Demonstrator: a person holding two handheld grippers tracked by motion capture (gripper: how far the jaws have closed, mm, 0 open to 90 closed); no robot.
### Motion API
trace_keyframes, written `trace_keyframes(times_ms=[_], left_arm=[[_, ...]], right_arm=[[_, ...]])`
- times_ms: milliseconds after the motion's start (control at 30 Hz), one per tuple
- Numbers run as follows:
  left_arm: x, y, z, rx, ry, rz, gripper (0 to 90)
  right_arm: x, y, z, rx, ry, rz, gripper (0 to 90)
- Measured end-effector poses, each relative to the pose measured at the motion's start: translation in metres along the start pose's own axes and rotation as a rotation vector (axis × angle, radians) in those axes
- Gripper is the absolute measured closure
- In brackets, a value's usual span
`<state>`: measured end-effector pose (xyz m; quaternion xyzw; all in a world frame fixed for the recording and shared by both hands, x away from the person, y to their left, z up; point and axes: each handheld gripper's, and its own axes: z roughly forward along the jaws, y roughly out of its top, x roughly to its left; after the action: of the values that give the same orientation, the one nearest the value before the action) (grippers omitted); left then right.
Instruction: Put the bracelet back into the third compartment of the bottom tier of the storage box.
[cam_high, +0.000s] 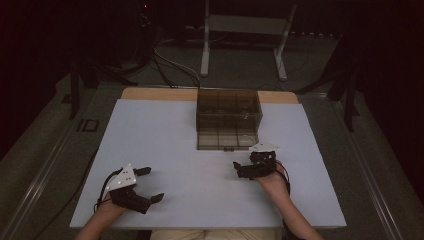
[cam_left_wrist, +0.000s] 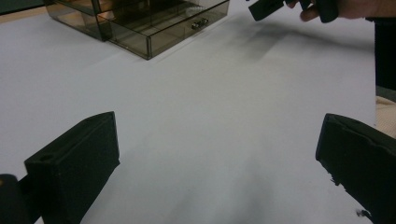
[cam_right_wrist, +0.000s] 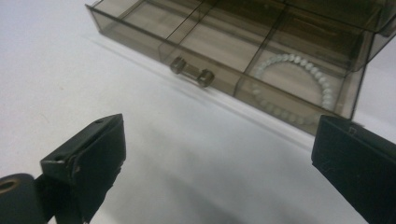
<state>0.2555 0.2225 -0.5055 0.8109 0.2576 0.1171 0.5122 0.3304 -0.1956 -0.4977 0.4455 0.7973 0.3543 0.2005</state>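
Lower left of the high view: left gripper (cam_high: 148, 184), black with a grey three-cornered plate, rested on the pale blue-white table sheet (cam_high: 165, 150), jaws spread wide, nothing between them. In the left gripper view the bare sheet lay between its two black jaws, with the box at the upper left of that frame.

Right of centre in the high view: right gripper (cam_high: 239, 168), held just short of the drawer front, jaws wide apart and empty (no pad touched anything). In the right gripper view its jaws stood at the lower corners of the frame, sheet between them.

Beyond it, upper half of the right gripper view: the pulled-out drawer (cam_right_wrist: 140, 14) of the smoky brown clear-plastic drawer box (cam_high: 229, 112), divided into compartments. A small clear bar handle (cam_right_wrist: 192, 71) with metal ends sat at the middle of the drawer front. A white bead bracelet (cam_right_wrist: 299, 84) lay in the compartment at the right of that frame, coiled flat on its floor, clear of the gripper.

Judgement: the bracelet looked deposited and let go; step in hand was closing the drawer. The next move would call for bringing the right gripper up to the handle or drawer front and pushing straight in, squarely, so the light box does not slide on the sheet.
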Motion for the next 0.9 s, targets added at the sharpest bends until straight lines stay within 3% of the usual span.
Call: trace_keyframes(times_ms=[200, 433, 900], left_arm=[[0.0, 0.0, 0.0, 0.001, 0.0, 0.003, 0.9], [-0.001, 0.0, 0.0, 0.002, -0.004, 0.005, 0.9], [-0.001, 0.0, 0.001, 0.005, -0.007, 0.008, 0.9]], right_arm=[[0.007, -0.006, 0.007, 0.012, -0.033, -0.01, 3.0], [0.015, -0.01, 0.013, 0.009, -0.071, 0.019, 3.0], [0.024, -0.011, 0.019, -0.021, -0.08, 0.065, 3.9]])
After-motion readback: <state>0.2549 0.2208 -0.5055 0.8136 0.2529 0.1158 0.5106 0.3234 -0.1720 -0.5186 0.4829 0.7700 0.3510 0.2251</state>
